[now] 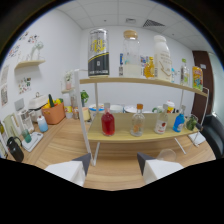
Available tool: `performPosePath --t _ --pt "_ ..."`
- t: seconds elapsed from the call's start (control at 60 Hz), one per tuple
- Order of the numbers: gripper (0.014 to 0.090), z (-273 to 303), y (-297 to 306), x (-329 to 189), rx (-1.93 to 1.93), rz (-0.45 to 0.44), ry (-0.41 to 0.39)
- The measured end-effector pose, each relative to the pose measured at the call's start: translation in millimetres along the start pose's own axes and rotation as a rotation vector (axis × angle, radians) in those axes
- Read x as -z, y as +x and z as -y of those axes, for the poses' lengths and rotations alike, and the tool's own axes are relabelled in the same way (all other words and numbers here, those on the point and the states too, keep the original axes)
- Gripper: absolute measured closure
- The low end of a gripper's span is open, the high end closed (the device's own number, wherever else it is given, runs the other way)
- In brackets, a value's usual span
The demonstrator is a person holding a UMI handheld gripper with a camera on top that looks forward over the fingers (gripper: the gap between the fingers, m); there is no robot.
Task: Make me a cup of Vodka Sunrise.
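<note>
Our fingers [114,167] stand apart and empty over the counter [115,162], short of the shelf [140,136] with the red bottle [108,123]

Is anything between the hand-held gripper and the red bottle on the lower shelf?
Nothing visible. The hand-held gripper is open, and the red bottle stands beyond its fingers at the shelf's front edge, bare tabletop between.
</note>
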State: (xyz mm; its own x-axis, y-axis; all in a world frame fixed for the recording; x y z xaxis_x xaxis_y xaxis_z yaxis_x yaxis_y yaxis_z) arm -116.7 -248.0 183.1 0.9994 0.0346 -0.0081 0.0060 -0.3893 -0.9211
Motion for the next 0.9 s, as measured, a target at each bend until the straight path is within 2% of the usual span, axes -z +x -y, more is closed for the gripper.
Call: performPosePath --t 0.167,0.183,0.2,0.333,0.533,0.7,0.9 --pt "0.0183 34 -7 -47 0.019 -0.006 0.052" --pt "0.0226 36 -8 -51 0.018 -0.006 0.054" --pt "0.0187 39 -8 -55 0.017 -0.007 0.059" --pt "0.0208 54 -9 -86 0.004 -0.016 0.082" --pt "0.0422 59 -14 -116 -0.007 -0.023 0.071" --pt "0.0683 62 -14 -127 0.0 -0.038 0.077" --pt "0.0701 62 -16 -126 0.004 -0.027 0.084"
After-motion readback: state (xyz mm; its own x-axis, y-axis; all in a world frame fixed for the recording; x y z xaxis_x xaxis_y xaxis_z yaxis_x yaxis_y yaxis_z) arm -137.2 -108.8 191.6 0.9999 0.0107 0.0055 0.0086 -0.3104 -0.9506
